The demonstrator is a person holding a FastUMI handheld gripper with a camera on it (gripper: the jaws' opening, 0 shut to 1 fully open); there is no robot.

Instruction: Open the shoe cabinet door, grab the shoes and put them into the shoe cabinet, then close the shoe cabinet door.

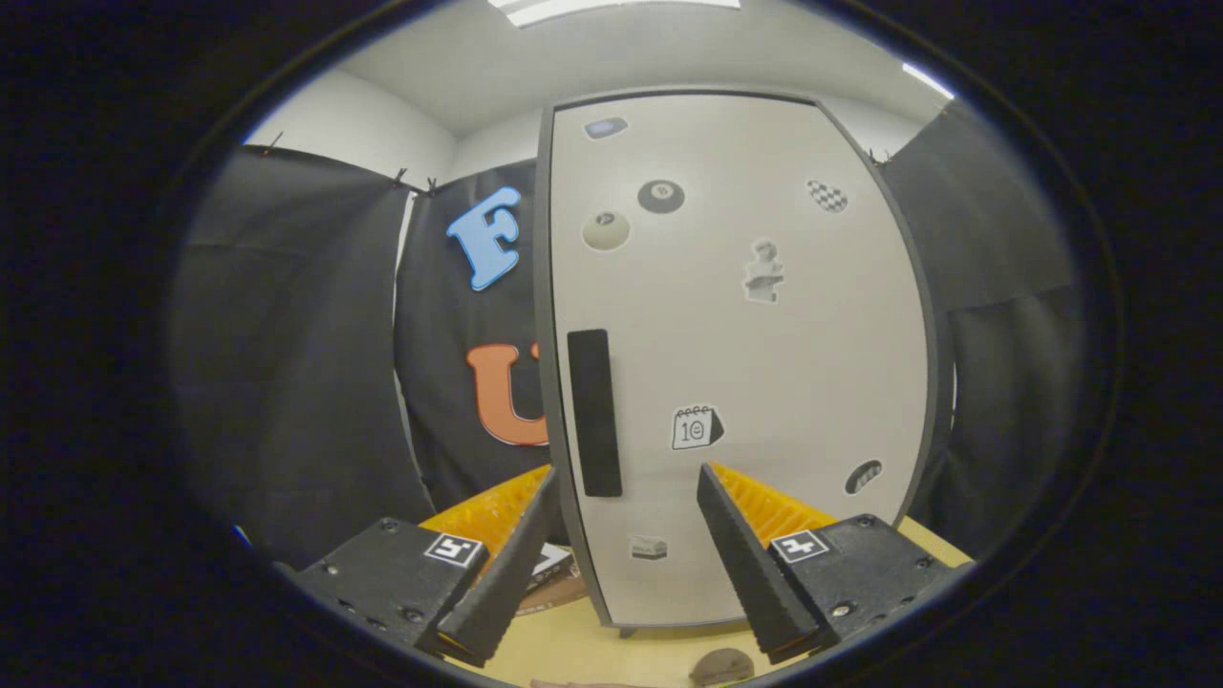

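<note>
Facing the shoe cabinet door [764, 334] head-on, with the claw [626, 473] spread wide and gripping nothing. Standing closed on the pale wooden counter [583, 650], a tall light-coloured door edged in a dark frame and dotted with small stickers. Running upright near the door's left edge, a dark vertical handle [593, 413], just ahead of the claw and a little nearer its left finger than its right. Straddling that edge, the left finger [511, 564] over the cloth wall beside the cabinet, the right finger [740, 554] over the door face. No contact yet between either finger and the door.

Peeking out low beside the left finger, at the cabinet's foot, a dark item [554, 573], possibly a shoe, too hidden to say. Lying at the near edge of the counter, a small brown shape [721, 666], unclear as well.

Judged to be the first step: reaching to open the door, with loading and closing both left to do. Called for next, likely: easing forward to bracket the handle, closing on it, then pulling outward along the hinge's arc, hinge presumably on the right side. Worth watching: a slip off the slim handle.
</note>
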